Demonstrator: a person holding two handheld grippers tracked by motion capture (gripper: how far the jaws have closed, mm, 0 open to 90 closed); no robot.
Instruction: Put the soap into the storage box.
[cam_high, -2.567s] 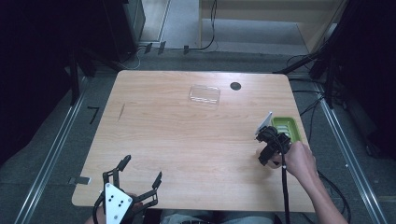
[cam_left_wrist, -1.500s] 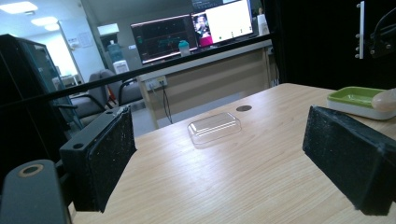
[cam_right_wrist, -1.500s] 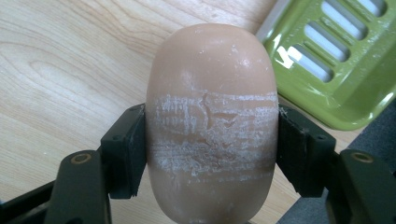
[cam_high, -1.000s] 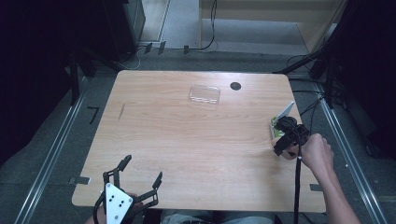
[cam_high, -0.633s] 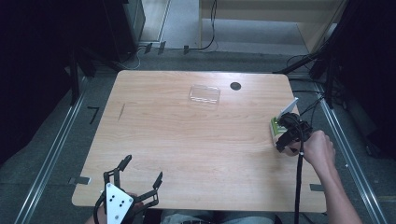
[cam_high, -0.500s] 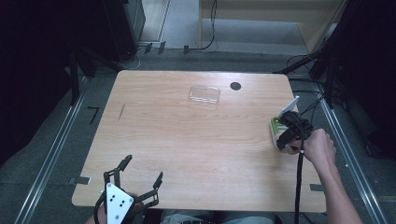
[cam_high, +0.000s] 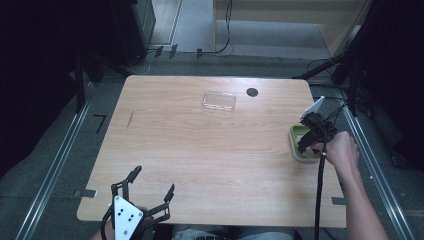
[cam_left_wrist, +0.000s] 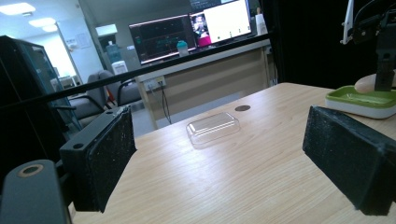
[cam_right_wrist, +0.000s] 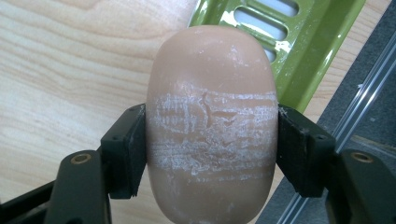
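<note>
A pinkish-beige soap bar (cam_right_wrist: 210, 121), scuffed white across its middle, is clamped by my right gripper (cam_right_wrist: 210, 149), one black pad on each side. Just beyond it lies a green slotted soap dish (cam_right_wrist: 317, 42). In the high view the right gripper (cam_high: 312, 132) hovers over that dish (cam_high: 295, 146) at the table's right edge. My left gripper (cam_high: 152, 181) rests near the front left edge, jaws wide apart and holding nothing. In the left gripper view its jaws (cam_left_wrist: 219, 163) frame the table, with the dish (cam_left_wrist: 359, 100) and the soap (cam_left_wrist: 364, 84) at the far right.
A clear plastic lid (cam_high: 219, 101) lies at the back middle of the table, also in the left gripper view (cam_left_wrist: 213, 128). A round black hole (cam_high: 252, 92) sits just right of it. The table's right edge and a floor rail run close beside the dish.
My right gripper has carried the soap rightward and away from me, from the table in front of the dish to above the dish. The left gripper has stayed put.
</note>
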